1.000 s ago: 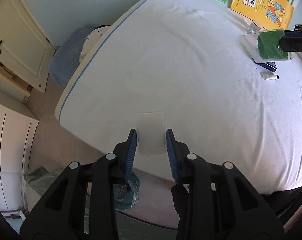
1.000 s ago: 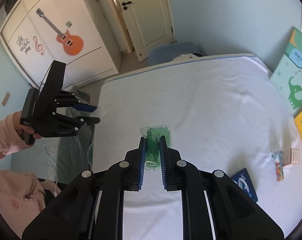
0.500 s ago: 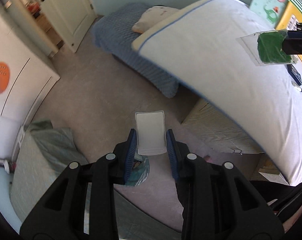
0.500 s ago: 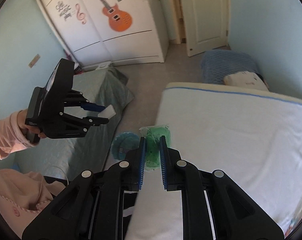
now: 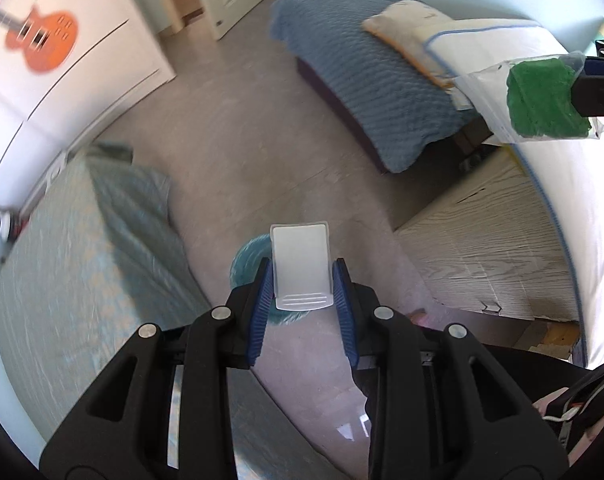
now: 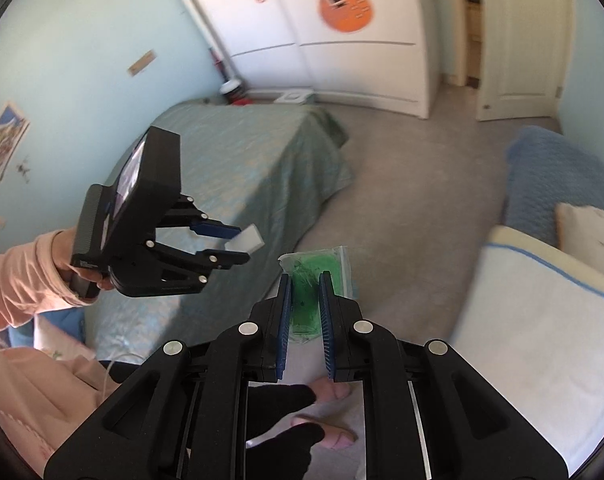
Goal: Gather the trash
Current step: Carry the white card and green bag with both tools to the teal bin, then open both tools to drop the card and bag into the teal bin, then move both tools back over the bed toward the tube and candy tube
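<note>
My left gripper [image 5: 300, 276] is shut on a small white plastic packet [image 5: 300, 264] and points steeply down at the floor. Right below it stands a round teal trash bin [image 5: 246, 258], partly hidden behind the packet. My right gripper [image 6: 304, 294] is shut on a clear bag with green contents [image 6: 314, 276]; that green bag [image 5: 545, 98] also hangs at the right edge of the left wrist view. In the right wrist view the left gripper [image 6: 238, 245] with its white packet [image 6: 246, 240] floats to the left, held by a hand in a pink sleeve [image 6: 18, 276].
A bed with a white sheet [image 5: 573, 184] and a wooden base stands on the right. A low bed with a green cover [image 6: 238, 176] lies left, a blue mattress with a pillow [image 5: 365, 80] beyond. Grey floor [image 5: 238, 152] runs between them. Feet in slippers [image 6: 333, 416] stand below my right gripper.
Both grippers have swung away from the white bed and out over the floor, rolling as they went. The teal bin now lies directly under the left gripper. Both grips are unchanged.
</note>
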`<state>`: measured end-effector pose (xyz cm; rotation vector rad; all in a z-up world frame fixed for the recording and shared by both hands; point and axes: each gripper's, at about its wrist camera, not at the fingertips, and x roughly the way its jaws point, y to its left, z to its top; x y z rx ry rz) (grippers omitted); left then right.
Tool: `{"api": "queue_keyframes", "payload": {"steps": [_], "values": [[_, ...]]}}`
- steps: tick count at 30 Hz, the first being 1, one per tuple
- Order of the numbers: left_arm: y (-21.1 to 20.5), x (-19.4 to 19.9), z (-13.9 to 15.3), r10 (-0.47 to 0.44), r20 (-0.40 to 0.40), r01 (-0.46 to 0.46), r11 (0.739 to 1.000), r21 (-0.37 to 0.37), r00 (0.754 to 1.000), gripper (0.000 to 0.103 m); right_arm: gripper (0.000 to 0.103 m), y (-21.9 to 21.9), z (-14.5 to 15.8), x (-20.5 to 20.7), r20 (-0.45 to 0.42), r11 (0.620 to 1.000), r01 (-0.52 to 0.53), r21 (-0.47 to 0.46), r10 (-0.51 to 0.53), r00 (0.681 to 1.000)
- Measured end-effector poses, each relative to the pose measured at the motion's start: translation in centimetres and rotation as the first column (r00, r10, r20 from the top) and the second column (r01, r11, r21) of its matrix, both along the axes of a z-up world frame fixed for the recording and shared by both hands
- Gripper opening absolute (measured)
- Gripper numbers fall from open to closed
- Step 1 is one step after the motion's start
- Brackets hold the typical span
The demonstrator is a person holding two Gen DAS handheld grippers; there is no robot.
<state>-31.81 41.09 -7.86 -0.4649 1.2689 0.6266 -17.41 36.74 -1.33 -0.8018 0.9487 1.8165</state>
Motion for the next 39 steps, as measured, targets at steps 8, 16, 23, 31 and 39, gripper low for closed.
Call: {"api": "queue_keyframes", "payload": {"steps": [8, 16, 23, 31, 39], "values": [[1.8, -4.5, -1.8, 0.132, -0.009, -0.132, 0.99, -0.041, 0.991, 0.028, 0.015, 3.4, -1.7, -4.7, -0.027, 0.991, -0.13, -0.04, 0.129, 0.991], [3.1, -6.7, -3.4, 0.192, -0.006, -0.192, 0.979, -0.07, 0.981, 0.028, 0.015, 6.0, -3.4, -8.1, -0.064, 0.975, -0.204, -0.084, 0.199, 0.978], [3.7, -7.4, -4.5, 0.196, -0.036, -0.197, 0.98, -0.028, 0.98, 0.091, 0.068, 7.7, -4.5, -9.5, -0.113, 0.974, -0.205, -0.095, 0.194, 0.974], [4.6, -8.2, -5.3, 0.215, -0.066, -0.217, 0.975, -0.039, 0.974, 0.091, 0.07, 8.7, -4.3, -9.2, -0.113, 0.977, -0.183, -0.107, 0.171, 0.979], [4.3, -7.9, -4.9, 0.207, -0.052, -0.208, 0.978, -0.029, 0.977, 0.091, 0.077, 8.6, -4.3, -8.2, -0.112, 0.983, -0.146, -0.109, 0.134, 0.985]]}}
